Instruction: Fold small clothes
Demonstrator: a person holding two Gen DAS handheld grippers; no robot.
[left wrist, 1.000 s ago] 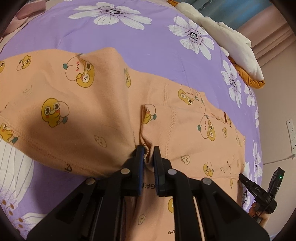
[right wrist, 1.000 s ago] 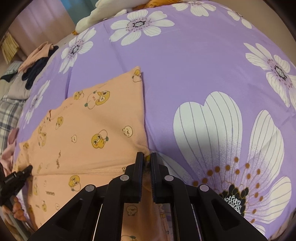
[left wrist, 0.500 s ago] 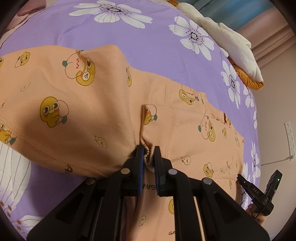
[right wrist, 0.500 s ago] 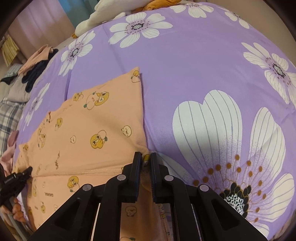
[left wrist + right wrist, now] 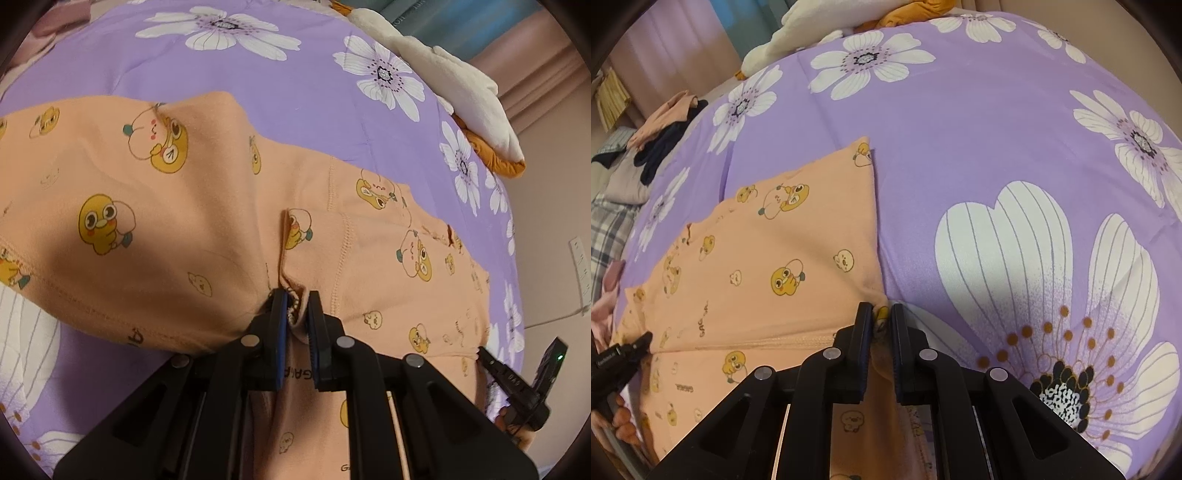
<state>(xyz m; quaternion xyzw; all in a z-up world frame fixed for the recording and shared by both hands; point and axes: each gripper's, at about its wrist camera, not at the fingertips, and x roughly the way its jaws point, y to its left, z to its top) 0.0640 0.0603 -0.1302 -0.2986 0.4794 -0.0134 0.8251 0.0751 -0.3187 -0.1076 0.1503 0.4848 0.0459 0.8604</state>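
Left wrist view: my left gripper pinches a bunched seam of the peach cotton garment printed with yellow ducks, spread on the purple bedspread with white flowers. On my right wrist camera, the right gripper clamps the garment's corner.

Warm dim indoor light, soft shadows on the bedspread, strong fisheye bending, dark vignetted corners, mild softness
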